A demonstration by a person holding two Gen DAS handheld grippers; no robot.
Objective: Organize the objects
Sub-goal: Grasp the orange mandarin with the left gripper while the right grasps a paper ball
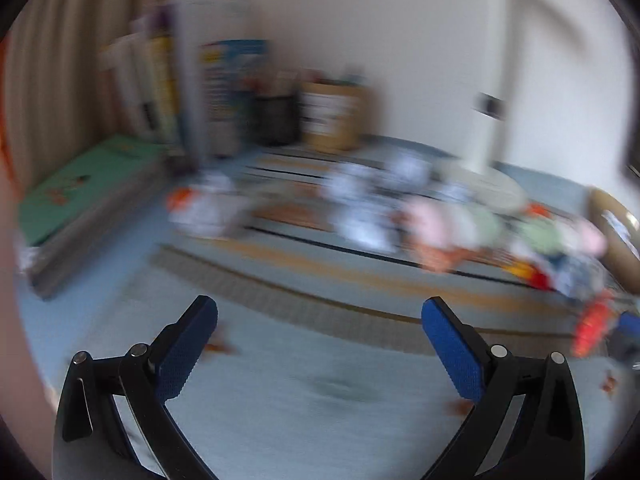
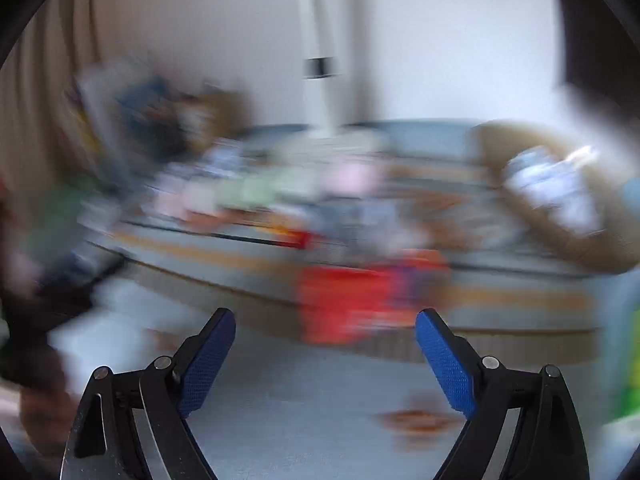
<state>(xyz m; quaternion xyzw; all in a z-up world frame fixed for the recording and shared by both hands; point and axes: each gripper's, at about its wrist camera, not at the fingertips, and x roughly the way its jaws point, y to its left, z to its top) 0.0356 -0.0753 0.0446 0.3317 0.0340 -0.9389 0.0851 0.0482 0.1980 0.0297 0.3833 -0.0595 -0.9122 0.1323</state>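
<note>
Spread empty jaws, blurred pastel crumpled bundles (image 1: 424,220)

no text can be read; the labels on the books (image 1: 160,92) and cardboard tube (image 1: 334,116) are blurred.

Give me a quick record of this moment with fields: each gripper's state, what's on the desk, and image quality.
left gripper: open, holding nothing
right gripper: open, holding nothing
surface: blue striped cloth
back left: upright books, brown canister
middle: scattered small colourful items, too blurred to identify
near right gripper: red object, unidentifiable
image quality: heavy motion blur in both views
</note>
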